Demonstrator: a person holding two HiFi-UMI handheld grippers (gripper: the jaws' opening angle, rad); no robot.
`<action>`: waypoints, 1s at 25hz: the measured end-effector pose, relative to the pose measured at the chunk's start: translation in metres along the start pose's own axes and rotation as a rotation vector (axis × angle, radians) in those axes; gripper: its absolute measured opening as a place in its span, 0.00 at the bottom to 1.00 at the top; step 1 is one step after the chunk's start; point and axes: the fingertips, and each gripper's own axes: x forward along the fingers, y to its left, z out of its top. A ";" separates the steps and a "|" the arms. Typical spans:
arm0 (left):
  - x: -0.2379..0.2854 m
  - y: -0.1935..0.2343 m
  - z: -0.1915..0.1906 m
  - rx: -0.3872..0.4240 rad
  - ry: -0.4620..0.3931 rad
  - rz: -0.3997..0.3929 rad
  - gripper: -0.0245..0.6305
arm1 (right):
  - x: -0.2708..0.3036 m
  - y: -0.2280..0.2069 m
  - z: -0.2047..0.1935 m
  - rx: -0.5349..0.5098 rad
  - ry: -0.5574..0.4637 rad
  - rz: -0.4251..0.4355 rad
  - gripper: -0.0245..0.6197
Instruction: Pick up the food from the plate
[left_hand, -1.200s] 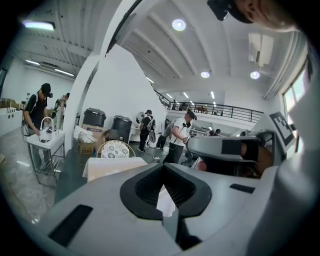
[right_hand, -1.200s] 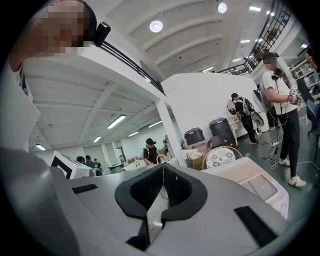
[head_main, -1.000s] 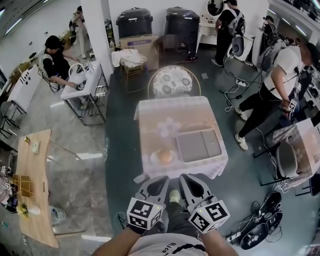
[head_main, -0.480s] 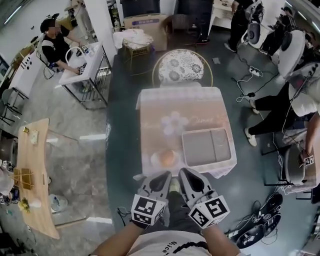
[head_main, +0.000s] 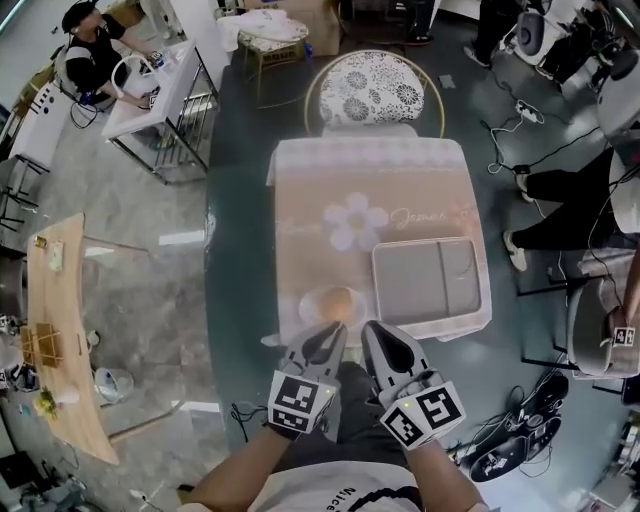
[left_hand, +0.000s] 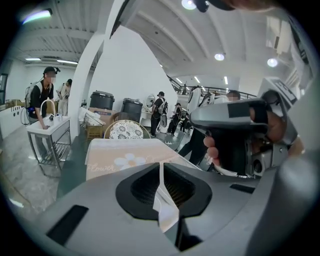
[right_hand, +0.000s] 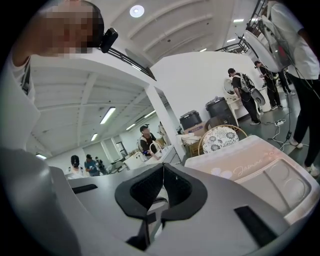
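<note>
A round orange-brown piece of food (head_main: 336, 301) lies on a white plate (head_main: 308, 309) at the near left edge of the small table (head_main: 300, 230). My left gripper (head_main: 334, 333) hangs just short of that edge, its tips close to the plate, jaws shut and empty. Beside it to the right, my right gripper (head_main: 370, 333) is likewise shut with nothing in it. In the left gripper view the left gripper (left_hand: 161, 165) has its jaws pressed together, and the right gripper (right_hand: 162, 168) in its own view too. Neither gripper view shows the plate.
A grey two-compartment tray (head_main: 425, 278) sits on the table's right half. A floral chair (head_main: 373, 90) stands behind the table. A wooden bench (head_main: 55, 330) is at the left, cables (head_main: 520, 450) lie on the floor at the right, and people stand around the room.
The view has closed in on the table, which now looks larger and nearer. Both grippers stay side by side and shut, their tips now almost at the plate.
</note>
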 end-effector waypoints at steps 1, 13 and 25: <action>0.004 0.003 -0.007 0.001 0.007 0.003 0.04 | 0.003 -0.002 -0.005 0.003 0.000 -0.001 0.06; 0.053 0.039 -0.068 0.028 0.051 0.073 0.34 | 0.015 -0.034 -0.038 0.037 -0.034 -0.024 0.06; 0.097 0.055 -0.121 0.119 0.145 0.124 0.54 | 0.015 -0.056 -0.059 0.068 -0.041 -0.035 0.06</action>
